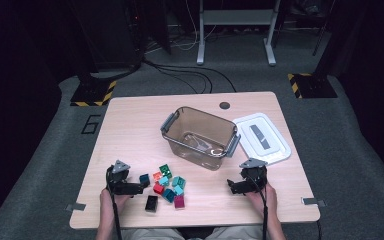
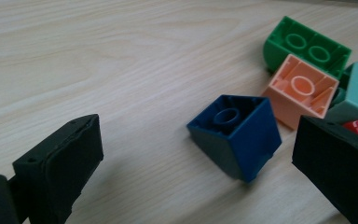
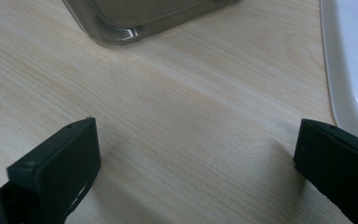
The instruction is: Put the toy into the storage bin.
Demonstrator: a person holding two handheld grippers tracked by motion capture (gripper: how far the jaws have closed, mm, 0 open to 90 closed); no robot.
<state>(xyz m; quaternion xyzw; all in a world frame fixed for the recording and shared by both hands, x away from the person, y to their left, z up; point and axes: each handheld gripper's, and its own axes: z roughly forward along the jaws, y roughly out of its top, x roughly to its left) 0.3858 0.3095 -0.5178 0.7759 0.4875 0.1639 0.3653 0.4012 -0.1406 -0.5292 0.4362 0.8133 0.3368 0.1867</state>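
Two wide-open jaws of the left gripper [image 2: 193, 163] flank a dark blue brick [image 2: 237, 133], tipped on the wooden table [image 2: 121, 56], untouched, beside an orange brick [image 2: 300, 91]. Right gripper [image 3: 196, 168], equally spread, hovers near the bin [image 3: 140, 14].

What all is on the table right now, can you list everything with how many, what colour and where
Table: one, light wood, holds everything below.
Bin: one, clear brownish with grey handles, table centre, open.
Lid: one, white, lying flat to the right of the bin.
Blue block: one, dark blue, tipped over, hollow side up, between the left gripper's jaws but untouched.
Orange block: one, just beyond the blue one.
Green block: one, behind the orange one.
Black block: one, near the table's front edge.
Other blocks: several, teal and red, clustered in front of the bin.
Left gripper: one, black, open, beside the blocks.
Right gripper: one, black, open, over bare table.
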